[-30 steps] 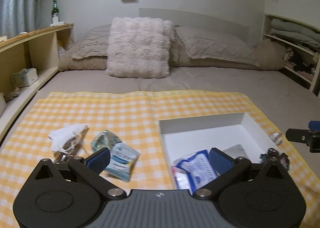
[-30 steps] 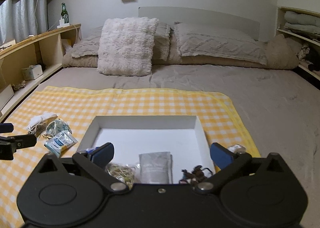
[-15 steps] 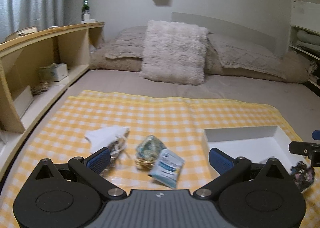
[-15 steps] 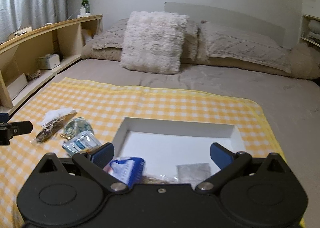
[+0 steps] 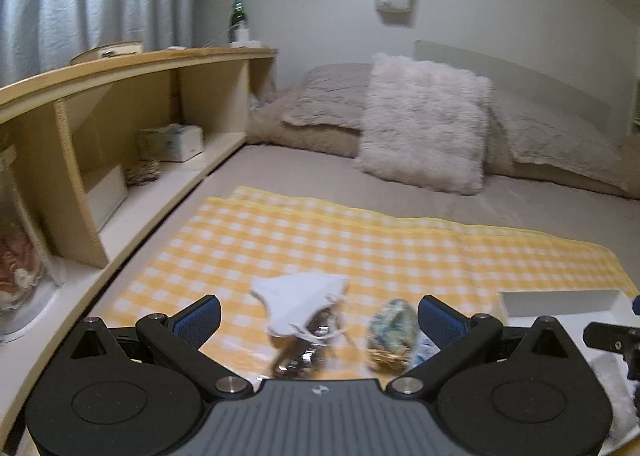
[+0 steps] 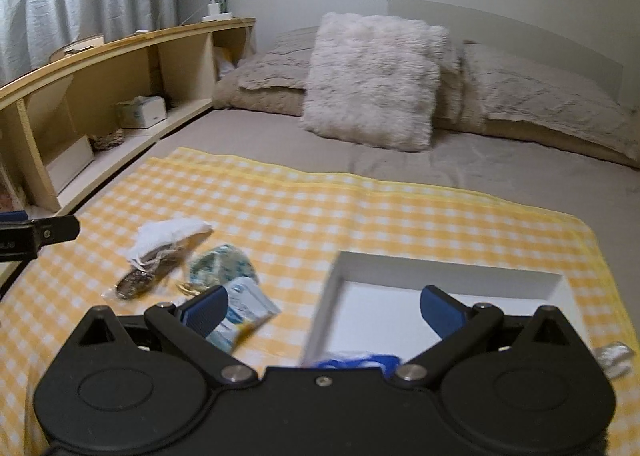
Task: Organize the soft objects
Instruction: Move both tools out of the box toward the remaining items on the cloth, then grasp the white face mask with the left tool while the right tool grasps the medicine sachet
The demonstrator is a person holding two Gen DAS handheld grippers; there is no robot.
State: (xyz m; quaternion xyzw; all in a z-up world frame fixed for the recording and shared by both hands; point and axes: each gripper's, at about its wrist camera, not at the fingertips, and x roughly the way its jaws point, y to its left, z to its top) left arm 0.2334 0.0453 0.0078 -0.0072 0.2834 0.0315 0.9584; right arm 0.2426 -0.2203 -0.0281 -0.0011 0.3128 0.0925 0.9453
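A white cloth pouch (image 5: 298,302) lies on the yellow checked cloth (image 5: 360,240), over a clear packet with dark contents (image 5: 308,348). A green-blue packet (image 5: 392,330) lies to its right. My left gripper (image 5: 318,320) is open, with these between and just ahead of its fingers. In the right wrist view the pouch (image 6: 168,234), the green-blue packet (image 6: 220,266) and a white-blue sachet (image 6: 244,310) lie left of the white box (image 6: 448,270). My right gripper (image 6: 322,310) is open and empty over the box's left wall. A blue packet (image 6: 356,360) lies in the box.
A wooden shelf unit (image 5: 132,128) runs along the left of the bed, with a tissue box (image 5: 172,142) and a green bottle (image 5: 238,20) on top. A fluffy pillow (image 5: 424,124) and flat pillows stand at the headboard. A small clear wrapper (image 6: 612,356) lies right of the box.
Both grippers have swung left, away from the box and towards the loose packets by the shelf. The left gripper is now right behind the pouch. Both stay open.
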